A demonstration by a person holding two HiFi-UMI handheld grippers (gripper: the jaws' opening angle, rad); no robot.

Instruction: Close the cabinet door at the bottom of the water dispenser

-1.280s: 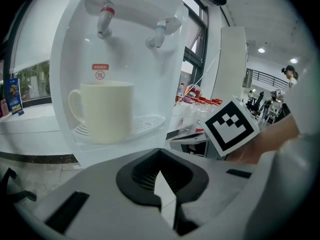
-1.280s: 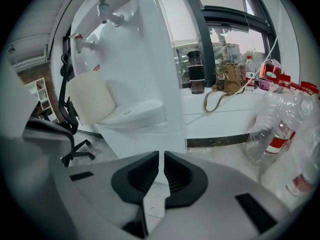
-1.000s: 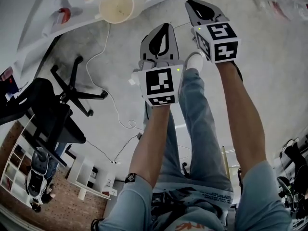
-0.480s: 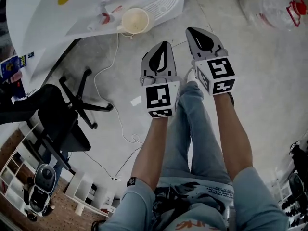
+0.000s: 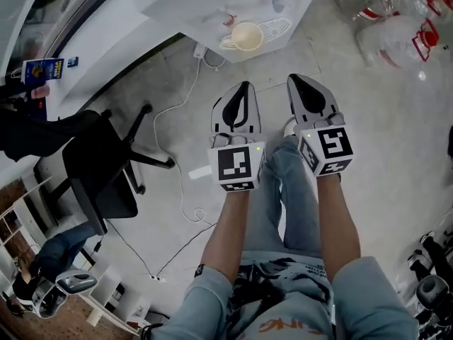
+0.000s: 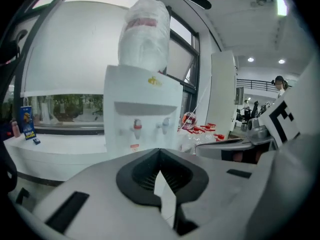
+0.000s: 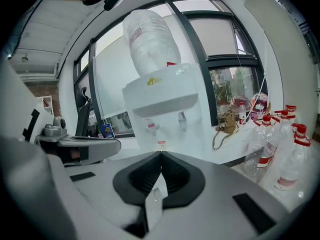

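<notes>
**Concrete floor [image 5: 396, 133] below, both pairs of fingers closed before the dispenser**

On my left gripper [image 6: 159, 151] the two fingers are pressed together at their tips, with nothing between them. My right gripper [image 7: 161, 154] is the same: tips meeting, nothing gripped. From the head view, the left gripper [image 5: 245, 85] and the right gripper [image 5: 296, 78] sit side by side, near each other but apart, both pointing forward. Behind the fingers are their marker cubes [image 5: 237, 165], and below those my legs in jeans [image 5: 283, 197].

Straight ahead of both pairs of fingertips stands the water dispenser [image 6: 142, 114], white, with a red tap [image 6: 136, 129] and a second tap [image 6: 165, 125] side by side on its front. An upturned water bottle [image 6: 145, 31] sits on its top. In the right gripper view the water dispenser [image 7: 165, 104] is also dead ahead. Its cabinet door is at the bottom, hidden under my own gripper bodies, so I cannot tell how it stands.

Just beyond my left fingertips in the head view is a cream cup [image 5: 244, 35]. A white cable [image 5: 187, 119] trails over the floor to the left of my left fingers, and further left is a black office chair [image 5: 99, 168]. Past the chair, a blue box [image 5: 42, 69] rests on the window ledge. Beyond and to the right of my right fingers lie clear plastic bottles [image 5: 396, 13] with red caps.
</notes>
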